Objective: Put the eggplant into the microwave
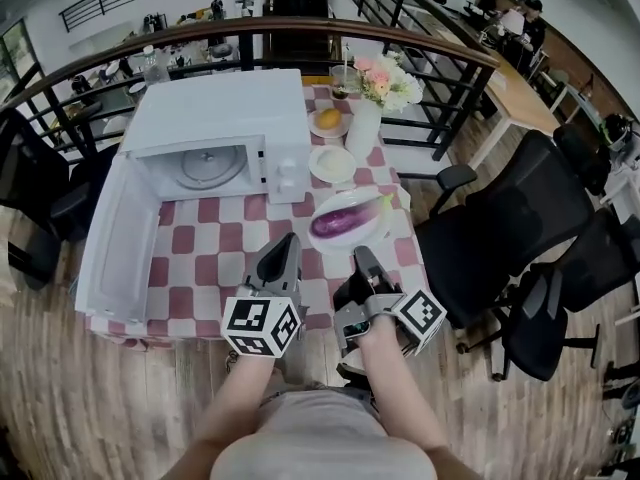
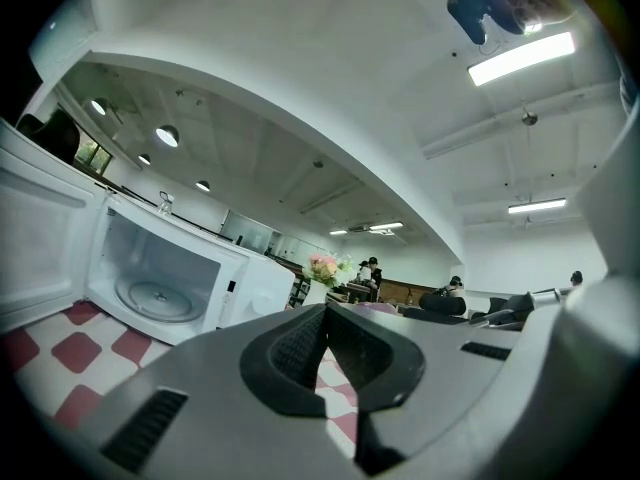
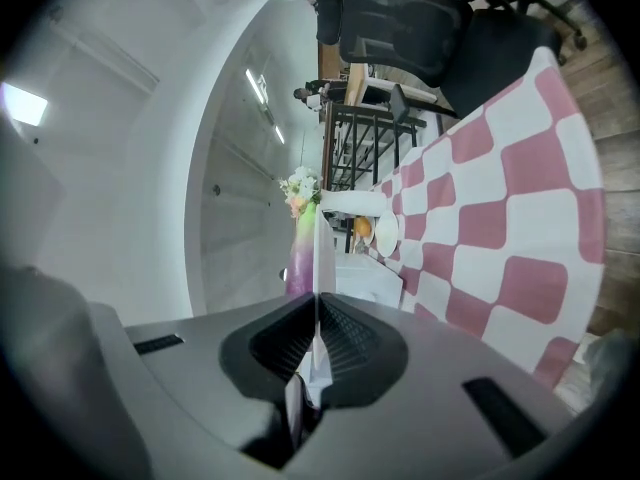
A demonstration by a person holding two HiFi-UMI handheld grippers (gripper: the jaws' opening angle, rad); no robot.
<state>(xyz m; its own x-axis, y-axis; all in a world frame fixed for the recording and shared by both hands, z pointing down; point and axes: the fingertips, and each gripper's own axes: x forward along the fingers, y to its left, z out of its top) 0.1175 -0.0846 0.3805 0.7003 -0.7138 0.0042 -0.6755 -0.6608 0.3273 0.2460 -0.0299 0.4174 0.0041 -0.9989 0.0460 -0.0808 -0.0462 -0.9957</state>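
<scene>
Worktop (image 1: 200,258): one, red-and-white checked.
Microwave (image 1: 215,138): one, door open, ahead-left of left claw (image 1: 285,253).
Eggplant (image 1: 345,218): one, lying on plate (image 1: 378,230), just ahead of right claw (image 1: 360,255).
Left claw: pressed together, empty.
Right claw: pinching the plate's rim.

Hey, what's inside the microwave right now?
Only the glass turntable shows inside the open microwave. From above, the microwave's top covers the back of the cavity, so that part is hidden. The eggplant lies outside, on a plate.

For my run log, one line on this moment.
purple eggplant: on white plate; white microwave: door open; left gripper: shut; right gripper: shut
</scene>
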